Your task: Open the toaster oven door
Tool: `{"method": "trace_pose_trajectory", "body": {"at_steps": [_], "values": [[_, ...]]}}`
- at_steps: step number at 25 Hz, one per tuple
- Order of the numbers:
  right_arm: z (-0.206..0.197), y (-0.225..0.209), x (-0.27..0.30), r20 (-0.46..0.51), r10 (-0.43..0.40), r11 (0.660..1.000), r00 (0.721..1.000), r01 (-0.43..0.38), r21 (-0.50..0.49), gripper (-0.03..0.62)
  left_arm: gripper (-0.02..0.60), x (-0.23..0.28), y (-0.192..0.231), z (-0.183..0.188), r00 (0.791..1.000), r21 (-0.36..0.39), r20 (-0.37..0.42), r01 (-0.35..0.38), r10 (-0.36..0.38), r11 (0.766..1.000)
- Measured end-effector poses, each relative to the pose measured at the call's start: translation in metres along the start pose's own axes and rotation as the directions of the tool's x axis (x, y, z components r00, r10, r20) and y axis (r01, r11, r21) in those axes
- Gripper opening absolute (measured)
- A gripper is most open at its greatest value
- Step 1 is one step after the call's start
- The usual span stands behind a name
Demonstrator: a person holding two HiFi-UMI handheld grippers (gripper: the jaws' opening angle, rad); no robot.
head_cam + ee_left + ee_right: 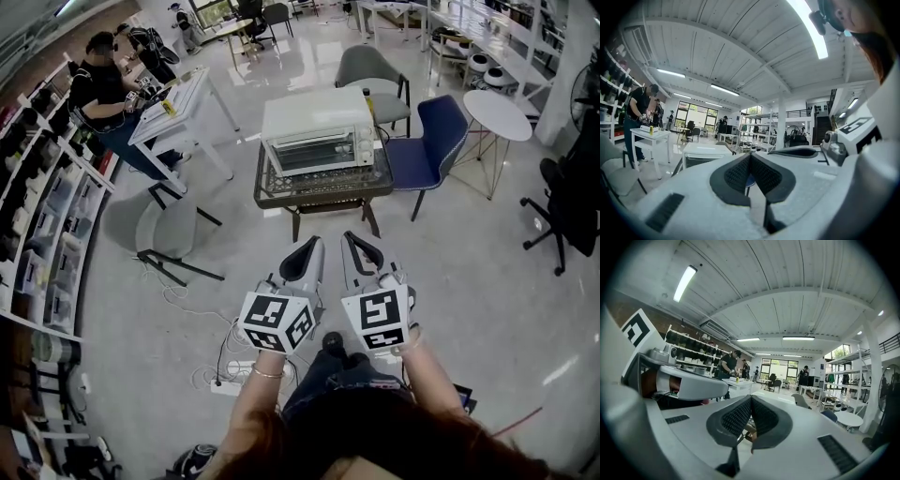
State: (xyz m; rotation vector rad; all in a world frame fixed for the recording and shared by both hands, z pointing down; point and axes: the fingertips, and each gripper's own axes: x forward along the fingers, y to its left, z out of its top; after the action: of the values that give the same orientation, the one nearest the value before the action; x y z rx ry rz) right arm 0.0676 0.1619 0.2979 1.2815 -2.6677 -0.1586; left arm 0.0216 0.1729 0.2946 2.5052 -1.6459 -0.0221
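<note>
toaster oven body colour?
White toaster oven, clearest in the head view.

White toaster oven [319, 136] sits door-closed on low table [281, 192].

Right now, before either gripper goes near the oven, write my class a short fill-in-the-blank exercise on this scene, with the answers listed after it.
1. The white toaster oven stands on a low table, and its door is ___.
2. The left gripper and the right gripper are side by side, short of the table, each with its jaws ___ and nothing between them.
3. The chair beside the table on the person's right is coloured ___.

Missing words: closed; shut; blue.
</note>
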Motion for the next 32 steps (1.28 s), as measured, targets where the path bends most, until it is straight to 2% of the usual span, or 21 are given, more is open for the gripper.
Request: {"method": "trace_pose_trajectory", "body": {"at_steps": [12, 21, 32], "values": [[-0.008, -0.023, 0.066, -0.028, -0.046, 0.999, 0.999, 0.046, -0.012, -0.008, 0.012, 0.05, 0.054, -0.001, 0.999, -0.011, -0.015, 0.029, -0.029, 1.0], [-0.021, -0.031, 0.13, -0.072, -0.069, 0.998, 0.995, 0.069, -0.006, -0.008, 0.012, 0.094, 0.11, -0.011, 0.998, -0.024, -0.038, 0.053, -0.054, 0.998], [-0.015, -0.042, 0.201, -0.091, -0.123, 0.992, 0.988, 0.124, -0.003, 0.005, 0.012, 0.135, 0.172, -0.004, 0.995, -0.012, -0.044, 0.091, -0.092, 0.996]]}}
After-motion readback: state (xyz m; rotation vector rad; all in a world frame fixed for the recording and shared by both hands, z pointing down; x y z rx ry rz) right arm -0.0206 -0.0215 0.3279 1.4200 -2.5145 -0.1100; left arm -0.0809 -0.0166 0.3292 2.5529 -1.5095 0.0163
